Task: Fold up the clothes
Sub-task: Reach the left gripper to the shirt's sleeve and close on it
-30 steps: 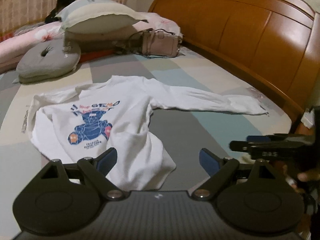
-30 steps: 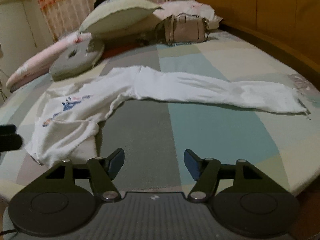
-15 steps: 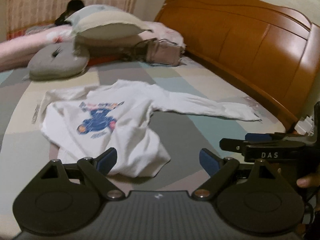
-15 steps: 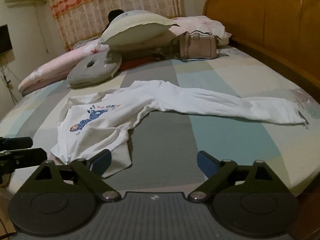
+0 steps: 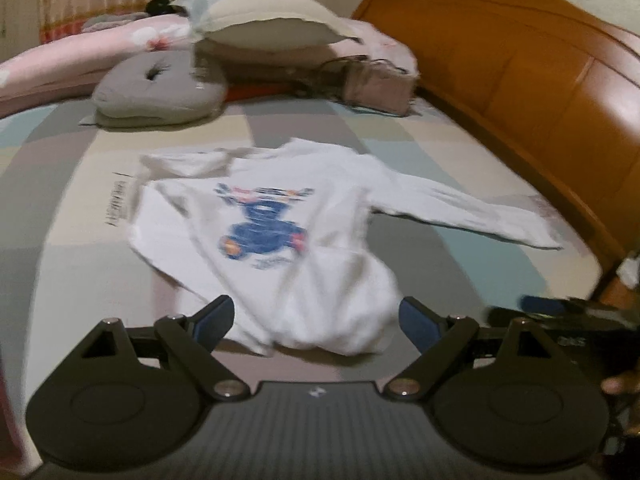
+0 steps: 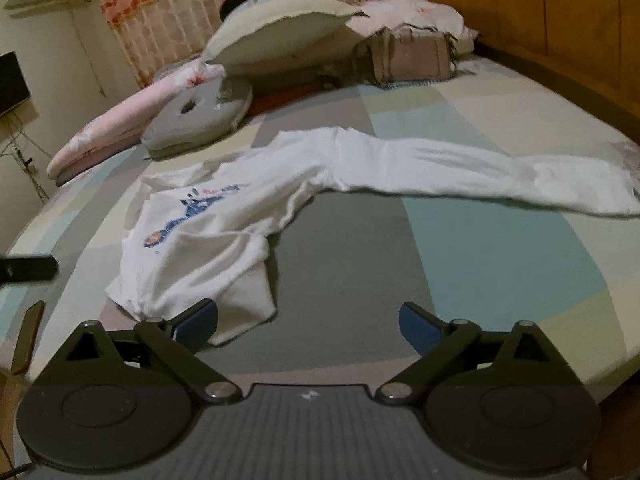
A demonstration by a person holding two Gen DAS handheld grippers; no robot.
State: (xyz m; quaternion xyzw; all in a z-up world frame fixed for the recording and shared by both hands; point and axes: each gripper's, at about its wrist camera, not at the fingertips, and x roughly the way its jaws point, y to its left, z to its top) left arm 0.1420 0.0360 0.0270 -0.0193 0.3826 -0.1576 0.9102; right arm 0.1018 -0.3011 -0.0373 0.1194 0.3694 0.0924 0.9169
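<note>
Only rightward: screen [image 6: 10, 82] on wall.

Obscured and blurred areas
Left wrist view is motion-blurred: shirt [image 5: 280, 240] print lettering is unreadable. Right wrist view crops the sleeve cuff [image 6: 624, 200] at the edge.

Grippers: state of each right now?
Left gripper: open, empty, above the white shirt's hem.
Right gripper: jaws opening, nothing between them.

Beyond the jaws, a white long-sleeved cotton shirt [image 5: 280, 240] has blue print; the bed sheet [image 6: 500, 264] shows grey, teal, beige blocks.
</note>
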